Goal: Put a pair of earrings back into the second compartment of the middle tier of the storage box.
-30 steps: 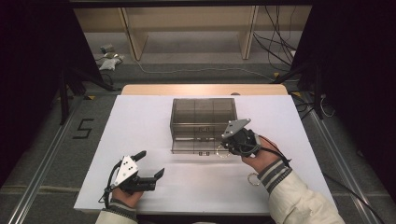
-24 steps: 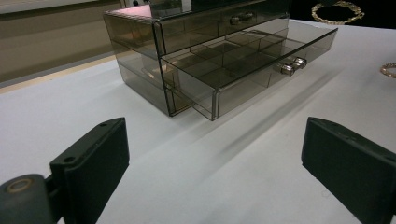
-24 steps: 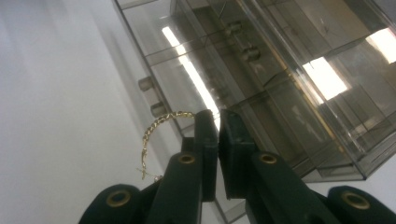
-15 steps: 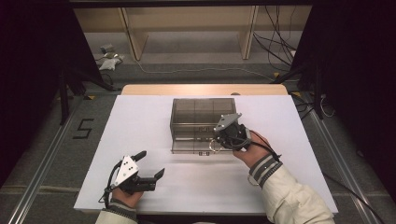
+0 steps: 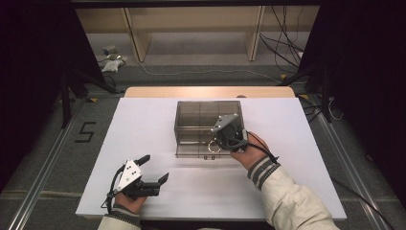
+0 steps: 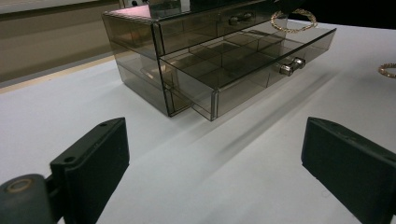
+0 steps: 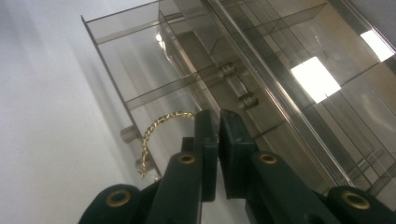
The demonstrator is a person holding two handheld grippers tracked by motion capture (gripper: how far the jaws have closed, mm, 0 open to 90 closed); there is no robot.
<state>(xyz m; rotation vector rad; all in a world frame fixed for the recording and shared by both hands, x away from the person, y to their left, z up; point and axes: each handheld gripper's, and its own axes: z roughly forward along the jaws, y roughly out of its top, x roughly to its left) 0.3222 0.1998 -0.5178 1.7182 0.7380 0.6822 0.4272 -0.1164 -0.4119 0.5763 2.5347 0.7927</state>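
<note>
Between the right gripper's (image 7: 213,128) closed fingers hangs a gold bracelet (image 7: 161,126), best released low inside the open drawer (image 7: 140,84); the left gripper (image 6: 215,177) waits wide open, empty.

— What is held over the drawer?
— A thin gold chain bracelet (image 7: 161,135), a twisted loop hanging from the right gripper (image 7: 218,140), whose jaws are pinched on it.
— And the drawer?
— The lower drawer (image 6: 247,60) of a smoky transparent organizer box (image 5: 208,127) is pulled out, divided into compartments, on the white counter (image 5: 143,129). The bracelet hangs above its front.
</note>
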